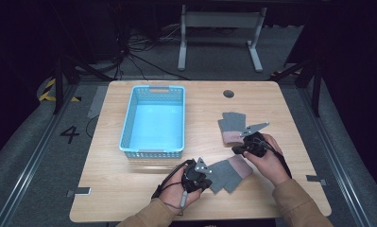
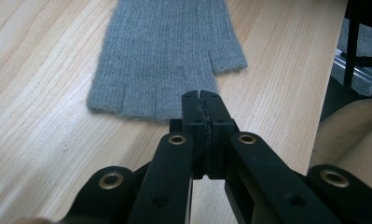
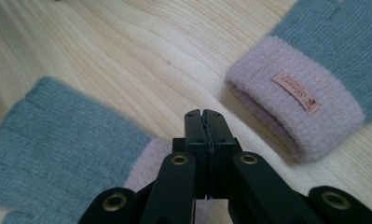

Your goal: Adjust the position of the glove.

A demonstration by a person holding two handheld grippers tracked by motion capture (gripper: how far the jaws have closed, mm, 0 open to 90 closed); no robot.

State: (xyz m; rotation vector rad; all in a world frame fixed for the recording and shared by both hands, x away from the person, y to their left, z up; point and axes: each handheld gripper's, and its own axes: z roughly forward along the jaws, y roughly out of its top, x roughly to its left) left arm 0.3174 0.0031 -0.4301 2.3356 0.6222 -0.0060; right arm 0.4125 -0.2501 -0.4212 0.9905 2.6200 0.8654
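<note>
On my left sits the blue basket (image 1: 152, 120), well apart from the gloves. My left gripper (image 1: 199, 178) has its jaws pressed together, empty, at the finger end of the near grey glove (image 1: 228, 172). My right gripper (image 1: 246, 144), jaws likewise closed on nothing, hovers between that glove's pink cuff and the far glove (image 1: 232, 126).

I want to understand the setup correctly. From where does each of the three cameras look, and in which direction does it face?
High view: above the person's side, facing forward and down on the wooden table with the blue basket; both forearms and hands enter from below.
Left gripper view: rides on the left gripper, looking along its shut jaws at the near glove.
Right gripper view: rides on the right gripper, jaws shut, between the near glove's cuff and the far glove.
Shared: all three views show the near glove.
</note>
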